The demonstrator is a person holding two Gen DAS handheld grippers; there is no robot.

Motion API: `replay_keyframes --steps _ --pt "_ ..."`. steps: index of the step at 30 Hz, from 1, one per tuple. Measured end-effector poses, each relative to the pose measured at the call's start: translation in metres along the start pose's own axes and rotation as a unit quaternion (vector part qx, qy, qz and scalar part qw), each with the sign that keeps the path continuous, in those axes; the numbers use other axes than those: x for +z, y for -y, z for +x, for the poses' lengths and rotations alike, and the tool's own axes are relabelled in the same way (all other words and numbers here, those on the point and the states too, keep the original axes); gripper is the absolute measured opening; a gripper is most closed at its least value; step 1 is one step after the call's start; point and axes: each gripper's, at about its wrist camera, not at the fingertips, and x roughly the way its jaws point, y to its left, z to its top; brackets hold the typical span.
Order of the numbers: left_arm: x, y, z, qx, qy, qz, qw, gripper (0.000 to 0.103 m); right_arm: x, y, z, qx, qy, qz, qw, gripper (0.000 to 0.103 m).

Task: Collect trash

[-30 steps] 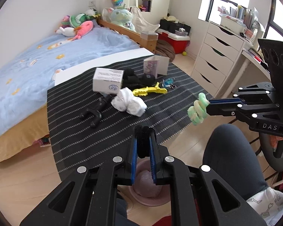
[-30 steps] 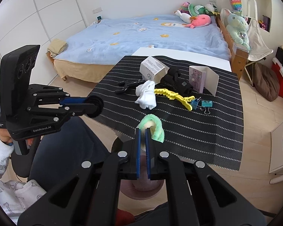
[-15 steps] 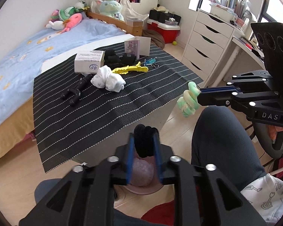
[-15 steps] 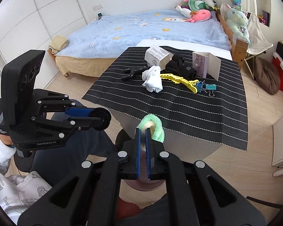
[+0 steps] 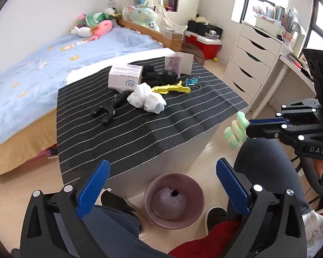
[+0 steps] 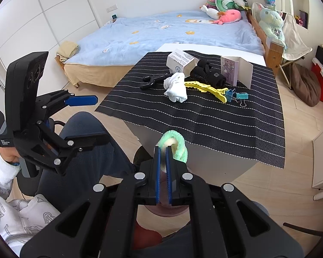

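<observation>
My left gripper [image 5: 161, 178] is open and empty, above a mauve bin [image 5: 174, 201] on the floor in front of the table. A pale bag and a small black thing [image 5: 174, 192] lie in the bin. My right gripper [image 6: 163, 150] is shut on a green and cream fuzzy ring [image 6: 174, 144]; it also shows in the left wrist view [image 5: 235, 133], held over the floor right of the table corner. A crumpled white tissue [image 5: 146, 99] lies on the striped black mat [image 5: 118, 133].
On the mat are a white box [image 5: 125, 78], a black handle tool [image 5: 109, 107], a yellow clip [image 5: 172, 88], black cloth items [image 5: 159, 76], a folded card [image 5: 179, 63] and blue binder clips [image 6: 236, 96]. Bed at left, white drawers at right, my legs below.
My left gripper has opened and let go of the black thing, which now lies in the bin. The right gripper has stayed shut on the fuzzy ring.
</observation>
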Motion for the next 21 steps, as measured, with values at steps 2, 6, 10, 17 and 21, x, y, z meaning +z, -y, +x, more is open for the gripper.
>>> replay_keyframes --steps 2,6,10,17,21 --pt "0.000 -0.001 -0.002 0.004 0.002 0.001 1.0000 0.095 0.000 0.000 0.000 0.000 -0.001 0.000 1.000 0.004" --pt "0.000 -0.003 -0.005 0.009 0.006 -0.001 0.9999 0.095 -0.001 -0.001 0.002 0.000 -0.003 -0.001 1.000 0.004" --pt "0.000 -0.006 -0.009 0.013 0.010 -0.002 0.9999 0.095 -0.001 -0.004 0.002 0.001 -0.005 -0.004 1.000 0.004" --pt "-0.001 -0.010 -0.014 0.018 0.015 -0.009 0.9997 0.095 0.000 -0.012 0.005 0.007 -0.010 -0.016 1.000 0.005" --pt "-0.002 -0.013 -0.017 0.022 0.017 -0.011 0.9996 0.095 0.000 -0.018 0.006 0.015 -0.013 -0.023 1.000 0.005"
